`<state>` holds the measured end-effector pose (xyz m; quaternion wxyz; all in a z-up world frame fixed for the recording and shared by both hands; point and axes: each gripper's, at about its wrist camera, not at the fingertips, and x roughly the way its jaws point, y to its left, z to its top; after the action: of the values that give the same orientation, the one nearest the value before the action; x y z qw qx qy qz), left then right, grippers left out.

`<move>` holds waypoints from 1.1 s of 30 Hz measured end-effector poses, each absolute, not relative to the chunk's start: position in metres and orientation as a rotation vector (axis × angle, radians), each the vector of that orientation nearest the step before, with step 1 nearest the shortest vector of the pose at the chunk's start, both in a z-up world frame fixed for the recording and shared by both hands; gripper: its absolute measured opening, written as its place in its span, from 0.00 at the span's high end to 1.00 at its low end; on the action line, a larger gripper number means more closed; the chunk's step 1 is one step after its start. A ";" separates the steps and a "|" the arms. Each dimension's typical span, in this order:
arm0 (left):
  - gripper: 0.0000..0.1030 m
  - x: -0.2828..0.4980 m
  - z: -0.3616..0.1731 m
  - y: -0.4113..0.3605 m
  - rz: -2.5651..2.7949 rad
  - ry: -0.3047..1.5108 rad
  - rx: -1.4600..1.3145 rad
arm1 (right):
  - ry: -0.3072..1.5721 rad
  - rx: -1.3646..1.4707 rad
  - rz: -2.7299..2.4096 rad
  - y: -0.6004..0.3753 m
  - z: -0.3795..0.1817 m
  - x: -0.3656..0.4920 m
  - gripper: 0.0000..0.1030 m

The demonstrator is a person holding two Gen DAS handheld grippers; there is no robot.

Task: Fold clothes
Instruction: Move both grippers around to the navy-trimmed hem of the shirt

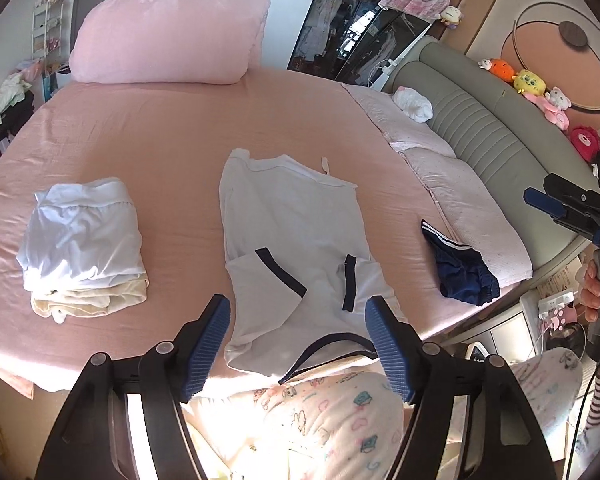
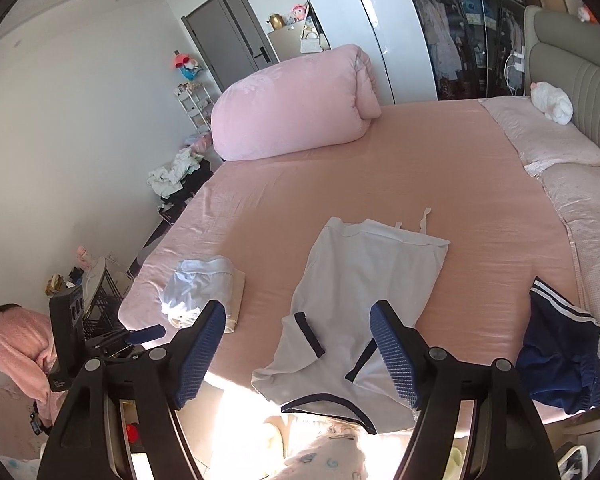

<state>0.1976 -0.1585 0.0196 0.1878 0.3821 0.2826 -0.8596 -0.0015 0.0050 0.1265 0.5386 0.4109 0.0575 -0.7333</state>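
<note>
L wrist view: my left gripper (image 1: pixel 298 344) – jaws spread wide, nothing btwn the pads, hanging above the near bed edge. White T-shirt w/ navy trim (image 1: pixel 288 240) lies flat on the pink bed sheet (image 1: pixel 160 152), collar toward me, both sleeves already folded in over the body. Folded stack (image 1: pixel 84 240), white on cream, well apart to its left; navy shorts (image 1: pixel 460 272) unfolded to its right, near the pillows (image 1: pixel 440 160). Rolled pink duvet (image 1: pixel 168 36) at far side. My right gripper (image 1: pixel 556 208) shows at frame edge, hand on its handle.

R wrist view: right gripper (image 2: pixel 298 348) – also wide open, empty, above the shirt's collar end. Same T-shirt (image 2: pixel 364 280) btwn the blue fingers (image 2: pixel 200 352); stack (image 2: pixel 204 292) left, shorts (image 2: pixel 560 352) right.

Step, my guess: sleeves done, lengthwise fold of shirt pending. Next move prob. needs both grippers down at the collar corners, pinch, carry toward the hem evenly so the folded sleeves don't slip out.
</note>
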 end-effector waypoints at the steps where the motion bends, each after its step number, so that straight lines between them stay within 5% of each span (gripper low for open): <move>1: 0.34 0.198 0.011 -0.161 -2.411 0.818 1.081 | 0.135 0.993 -1.745 0.005 0.118 0.001 0.28; 19: 0.34 0.146 -0.100 -0.156 -2.262 0.747 1.197 | 0.326 1.035 -1.868 0.024 -0.045 0.027 0.28; 33: 0.34 0.133 -0.149 -0.140 -2.157 0.272 1.415 | 0.747 1.083 -1.957 0.049 -0.129 0.025 0.28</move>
<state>0.1334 -0.1398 -0.1489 0.2704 0.5251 0.1009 -0.8006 0.0250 0.0487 -0.1293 0.3816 0.4246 0.2927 -0.7671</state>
